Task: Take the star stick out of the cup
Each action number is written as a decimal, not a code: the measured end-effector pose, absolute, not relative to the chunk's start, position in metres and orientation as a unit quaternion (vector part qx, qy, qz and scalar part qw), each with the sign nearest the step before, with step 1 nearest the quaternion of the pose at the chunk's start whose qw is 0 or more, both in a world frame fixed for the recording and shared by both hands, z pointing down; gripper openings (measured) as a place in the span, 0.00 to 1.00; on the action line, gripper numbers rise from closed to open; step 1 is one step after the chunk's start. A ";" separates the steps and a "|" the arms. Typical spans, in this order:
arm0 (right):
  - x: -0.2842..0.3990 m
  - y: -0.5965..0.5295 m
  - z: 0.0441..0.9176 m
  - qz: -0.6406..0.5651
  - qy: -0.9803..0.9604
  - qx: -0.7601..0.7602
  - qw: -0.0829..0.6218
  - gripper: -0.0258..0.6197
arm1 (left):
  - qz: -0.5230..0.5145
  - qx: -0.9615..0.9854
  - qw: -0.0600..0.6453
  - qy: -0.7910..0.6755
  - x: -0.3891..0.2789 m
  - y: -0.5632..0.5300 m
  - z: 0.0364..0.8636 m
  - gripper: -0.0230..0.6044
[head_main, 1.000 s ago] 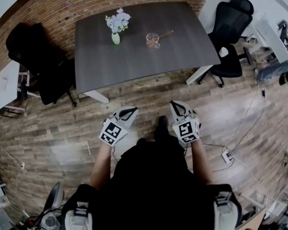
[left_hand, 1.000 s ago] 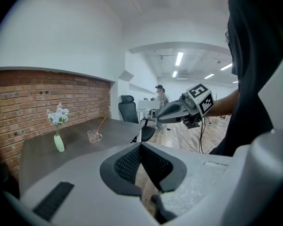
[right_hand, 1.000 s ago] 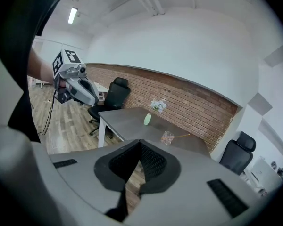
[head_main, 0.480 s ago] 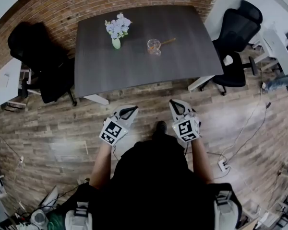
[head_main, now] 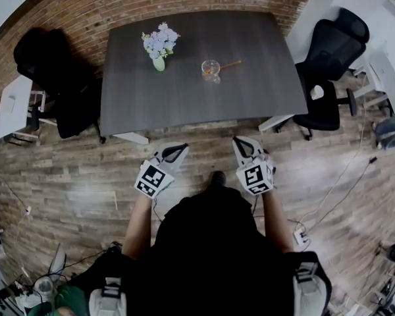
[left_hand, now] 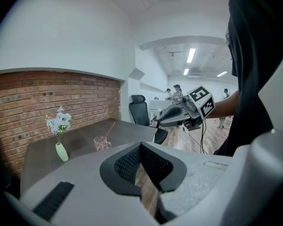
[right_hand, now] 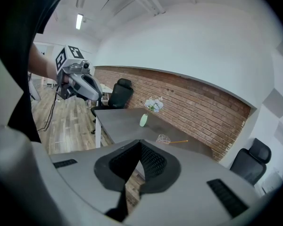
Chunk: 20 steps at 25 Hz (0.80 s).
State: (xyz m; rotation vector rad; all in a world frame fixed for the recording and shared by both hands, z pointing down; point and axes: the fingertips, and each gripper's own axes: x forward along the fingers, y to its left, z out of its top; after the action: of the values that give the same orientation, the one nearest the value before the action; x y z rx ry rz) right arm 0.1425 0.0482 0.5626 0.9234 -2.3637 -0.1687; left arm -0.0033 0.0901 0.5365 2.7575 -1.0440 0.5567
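The thin orange-tan star stick [head_main: 229, 64] stands slanted in the small clear glass cup [head_main: 210, 68]. Its lower end is inside the cup and its free end pokes out over the rim to the cup's right in the head view. The star itself is too small to make out. The stick looks very light, stiff and slender, so it probably needs only a gentle pinch. The best place to take hold is likely the bare shaft just outside the cup's rim, drawing it out along its own slant. The cup looks light and fragile, and a sideways pull could tip or drag it, so steadying it may help.

The cup sits on the dark grey rectangular desk [head_main: 184, 94]. To the cup's left, a little farther back, stands a pale green vase of light blue flowers [head_main: 158, 62]. Beyond the cup's right, off the end of the desk, is a black office chair [head_main: 334, 41].

The left hand-held gripper [head_main: 173, 154] and the right hand-held gripper [head_main: 245, 147] are both well short of the cup. They are held over the wooden plank floor [head_main: 72, 189] on the near side of the desk. Each has its jaws pressed together with nothing between them.

By count there is one star stick, one cup, one vase, one desk and two hand-held grippers.
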 end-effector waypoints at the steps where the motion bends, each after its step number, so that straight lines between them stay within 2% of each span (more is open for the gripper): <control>1: 0.145 0.045 0.564 -0.061 -0.888 0.346 0.296 0.04 | 0.186 0.915 0.071 -0.349 -0.001 0.088 0.538 0.04; 20: 0.193 -0.019 0.580 -0.078 -0.907 0.284 0.301 0.04 | 0.198 0.892 0.075 -0.398 0.055 0.048 0.543 0.04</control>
State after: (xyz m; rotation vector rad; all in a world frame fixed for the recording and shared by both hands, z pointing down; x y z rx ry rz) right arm 0.1932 -0.0186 0.5804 0.7537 -2.4067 -0.2074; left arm 0.0551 0.0481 0.5430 2.6763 -1.1947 0.5948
